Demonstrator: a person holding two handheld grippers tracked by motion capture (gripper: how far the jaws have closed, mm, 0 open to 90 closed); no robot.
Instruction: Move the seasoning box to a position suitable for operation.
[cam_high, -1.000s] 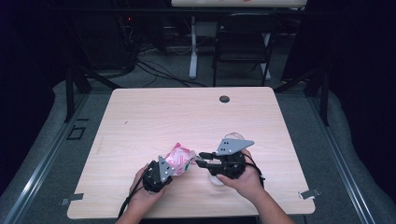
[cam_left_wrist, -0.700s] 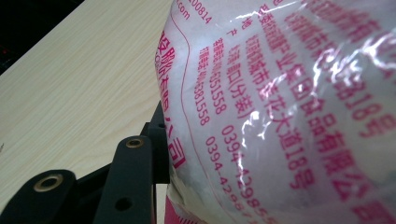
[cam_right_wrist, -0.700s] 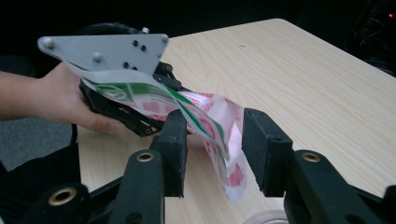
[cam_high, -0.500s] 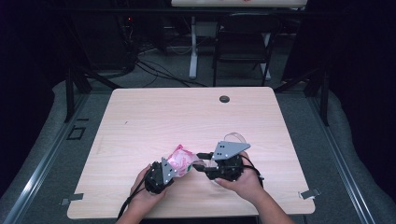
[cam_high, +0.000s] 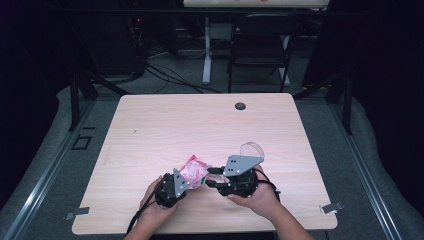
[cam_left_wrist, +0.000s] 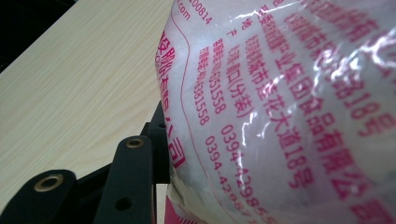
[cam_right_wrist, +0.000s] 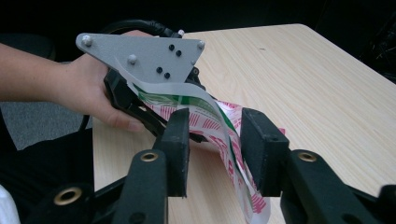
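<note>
Right tongs just closing, crinkly pink-printed plastic packet between.

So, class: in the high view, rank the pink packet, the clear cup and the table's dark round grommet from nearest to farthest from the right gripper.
1. Pink packet: at the right gripper's tips, left.
2. Clear cup: just behind it.
3. Grommet: far edge.

The packet between the black tongs is clear plastic printed with pink characters and numbers, with perhaps a green stripe; the table is pale woodgrain.
</note>
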